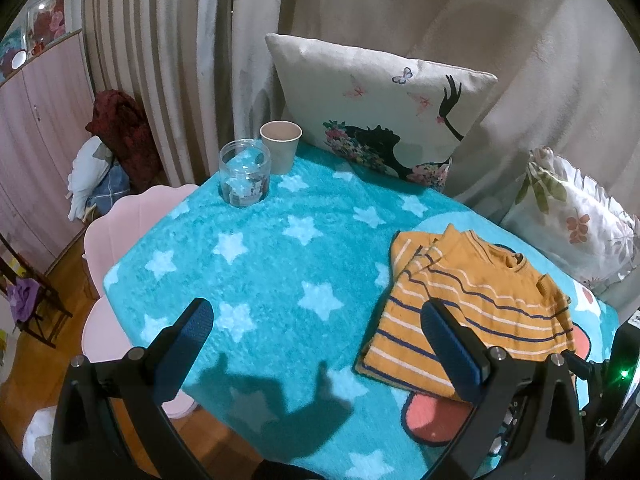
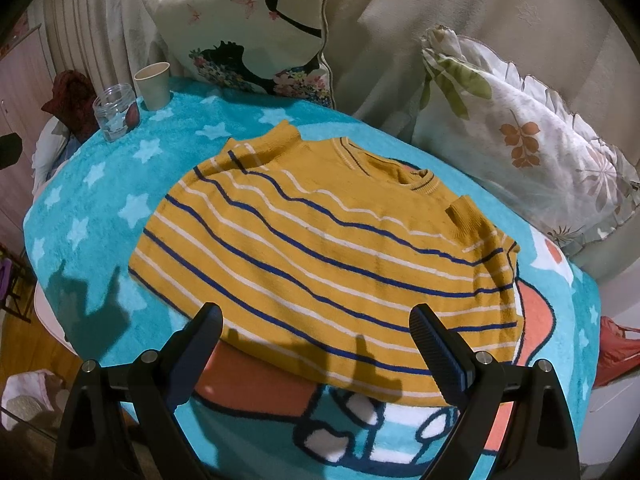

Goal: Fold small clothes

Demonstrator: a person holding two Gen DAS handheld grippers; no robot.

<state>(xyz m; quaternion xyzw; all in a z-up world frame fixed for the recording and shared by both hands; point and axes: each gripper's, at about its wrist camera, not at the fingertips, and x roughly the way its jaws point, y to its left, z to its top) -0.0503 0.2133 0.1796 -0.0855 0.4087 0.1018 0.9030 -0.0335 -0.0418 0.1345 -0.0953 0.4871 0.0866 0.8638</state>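
Both sleeves of the mustard knit sweater with blue-and-white stripes (image 2: 320,248) look folded; left claw (image 1: 316,340) and right claw (image 2: 316,344) hover wide, empty. Next, probably grip the near hem and fold far.

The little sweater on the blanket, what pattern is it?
Mustard yellow sweater with thin navy and white stripes; clearest in the right wrist view.
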